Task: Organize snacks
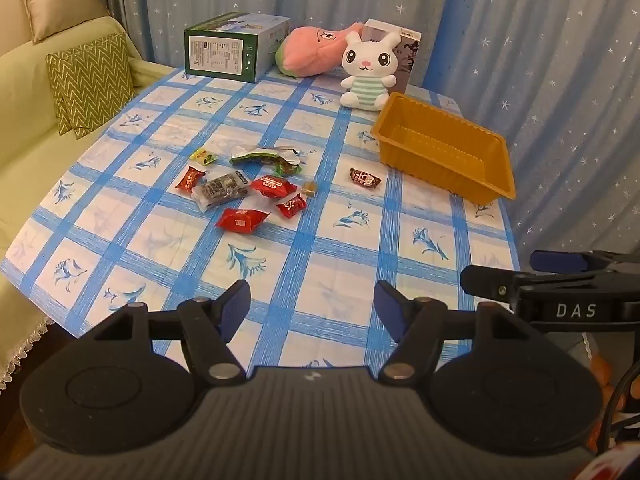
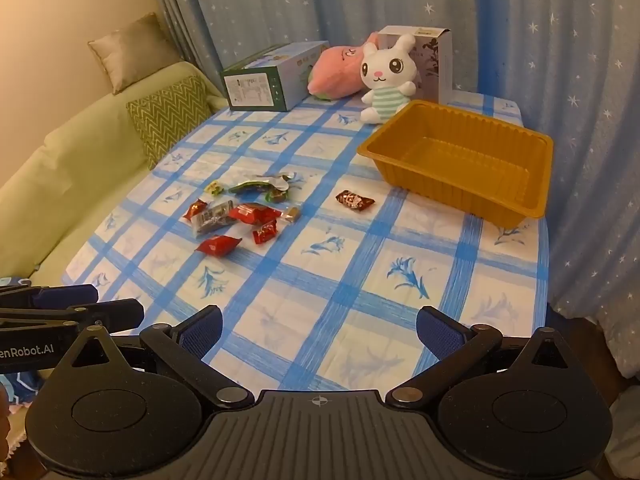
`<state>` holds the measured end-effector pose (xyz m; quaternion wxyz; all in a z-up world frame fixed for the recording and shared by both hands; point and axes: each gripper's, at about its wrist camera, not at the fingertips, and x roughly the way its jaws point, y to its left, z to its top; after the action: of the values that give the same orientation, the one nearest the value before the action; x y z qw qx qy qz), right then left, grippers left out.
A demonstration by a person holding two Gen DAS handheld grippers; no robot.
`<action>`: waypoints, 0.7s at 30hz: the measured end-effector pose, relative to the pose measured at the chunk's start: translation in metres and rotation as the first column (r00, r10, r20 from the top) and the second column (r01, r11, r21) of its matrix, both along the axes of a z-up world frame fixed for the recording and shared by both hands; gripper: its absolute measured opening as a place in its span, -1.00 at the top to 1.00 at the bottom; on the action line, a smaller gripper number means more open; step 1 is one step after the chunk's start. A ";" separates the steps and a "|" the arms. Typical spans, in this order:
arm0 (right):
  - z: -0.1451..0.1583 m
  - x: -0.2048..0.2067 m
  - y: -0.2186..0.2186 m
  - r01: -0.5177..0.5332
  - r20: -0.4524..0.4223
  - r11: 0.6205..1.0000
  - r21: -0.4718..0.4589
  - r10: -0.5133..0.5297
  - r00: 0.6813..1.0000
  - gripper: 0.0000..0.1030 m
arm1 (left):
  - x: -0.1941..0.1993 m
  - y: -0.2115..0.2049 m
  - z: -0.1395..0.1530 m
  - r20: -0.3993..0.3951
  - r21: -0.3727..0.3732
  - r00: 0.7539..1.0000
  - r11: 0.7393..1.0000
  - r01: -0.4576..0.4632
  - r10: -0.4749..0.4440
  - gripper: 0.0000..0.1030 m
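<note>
Left tool (image 1: pixel 314 306): black two-finger tool with blue pads, jaws spread wide, nothing between them; it hangs over the near edge of the counter.
Right tool (image 2: pixel 319 330): same build, jaws also wide and empty; it shows from the side at the right edge of the left wrist view.
Counter (image 1: pixel 320 248): table under a blue-and-white checked cloth with flower prints.
Snacks: a loose cluster of small wrapped snacks (image 1: pixel 244 188) lies left of centre, well apart from both tools; it includes red foil packets, a clear packet of dark pieces, a green-and-silver pouch and a small yellow-green sweet.
Stray piece: one dark brown wrapped candy (image 1: pixel 365 178) lies alone between the cluster and the tray.
Tray: amber ribbed plastic tray (image 1: pixel 446 152), apparently empty, at the far right of the counter.
Background: green printed carton (image 1: pixel 224 50), pink plush toy (image 1: pixel 316 50), white plush rabbit in a striped shirt (image 1: pixel 370 70) just behind the tray.
Risk: the packets touch and overlap, so wide jaws may catch two at once or nudge neighbours away; thin foil could slip from the pads; a drop near the tray's rim could tip the light tray.
View difference: the right wrist view looks into the tray's floor (image 2: pixel 460 156) and shows the counter's right edge; the left wrist view separates the cluster more clearly, though the smallest wrappers stay hard to identify.
</note>
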<state>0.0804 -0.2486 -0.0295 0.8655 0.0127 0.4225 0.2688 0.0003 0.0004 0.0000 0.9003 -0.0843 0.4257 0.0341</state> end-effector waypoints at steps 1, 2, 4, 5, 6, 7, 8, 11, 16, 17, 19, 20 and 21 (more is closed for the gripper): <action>0.000 0.000 0.000 0.000 -0.001 1.000 0.005 0.000 1.000 -1.00 | 0.000 0.000 0.000 0.002 0.002 1.000 1.000 0.001 -0.001 -0.29; 0.000 0.000 0.000 0.001 0.000 1.000 0.005 -0.001 1.000 -1.00 | 0.000 0.000 0.000 0.003 0.002 1.000 1.000 0.001 -0.001 -0.28; 0.000 0.000 0.000 0.001 0.002 1.000 0.006 -0.001 1.000 -1.00 | 0.000 0.000 0.000 0.004 0.002 1.000 1.000 0.001 -0.001 -0.29; 0.000 0.000 0.000 0.001 0.001 1.000 0.006 -0.001 1.000 -1.00 | 0.000 0.000 0.000 0.005 0.003 1.000 1.000 0.001 -0.001 -0.29; 0.000 0.000 0.000 0.002 0.002 1.000 0.007 -0.002 1.000 -1.00 | 0.000 0.000 0.000 0.006 0.004 1.000 1.000 0.001 -0.001 -0.29; 0.000 0.000 0.000 0.001 0.001 1.000 0.007 -0.001 1.000 -1.00 | 0.000 0.000 0.000 0.007 0.005 1.000 1.000 0.002 -0.002 -0.28; 0.000 0.000 0.000 0.001 0.002 1.000 0.007 -0.001 1.000 -1.00 | 0.000 0.000 0.000 0.008 0.005 1.000 1.000 0.001 -0.002 -0.28; 0.001 0.000 0.000 0.001 0.000 1.000 0.007 -0.001 1.000 -1.00 | 0.000 0.000 0.000 0.004 0.004 1.000 1.000 -0.001 0.001 -0.28; 0.001 0.000 0.001 0.000 0.000 1.000 0.006 0.000 1.000 -1.00 | 0.000 0.000 0.000 0.003 0.003 1.000 1.000 -0.001 0.001 -0.28; 0.001 0.000 0.001 0.000 0.001 1.000 0.006 0.000 1.000 -1.00 | 0.000 0.000 0.000 0.002 0.003 1.000 1.000 0.000 0.000 -0.28; 0.001 0.000 0.001 0.000 0.001 1.000 0.005 0.000 1.000 -1.00 | 0.000 0.000 0.000 0.002 0.002 1.000 1.000 0.000 0.000 -0.28; 0.001 0.000 0.002 0.000 0.001 1.000 0.005 0.000 1.000 -1.00 | 0.000 0.000 0.000 0.003 0.002 1.000 1.000 -0.001 0.001 -0.28; 0.001 0.000 0.002 0.000 0.001 1.000 0.005 0.000 1.000 -1.00 | 0.000 0.000 0.000 0.001 0.003 1.000 1.000 -0.001 0.001 -0.28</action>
<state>0.0800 -0.2467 -0.0285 0.8656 0.0148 0.4214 0.2701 0.0002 0.0003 0.0000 0.9007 -0.0831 0.4249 0.0352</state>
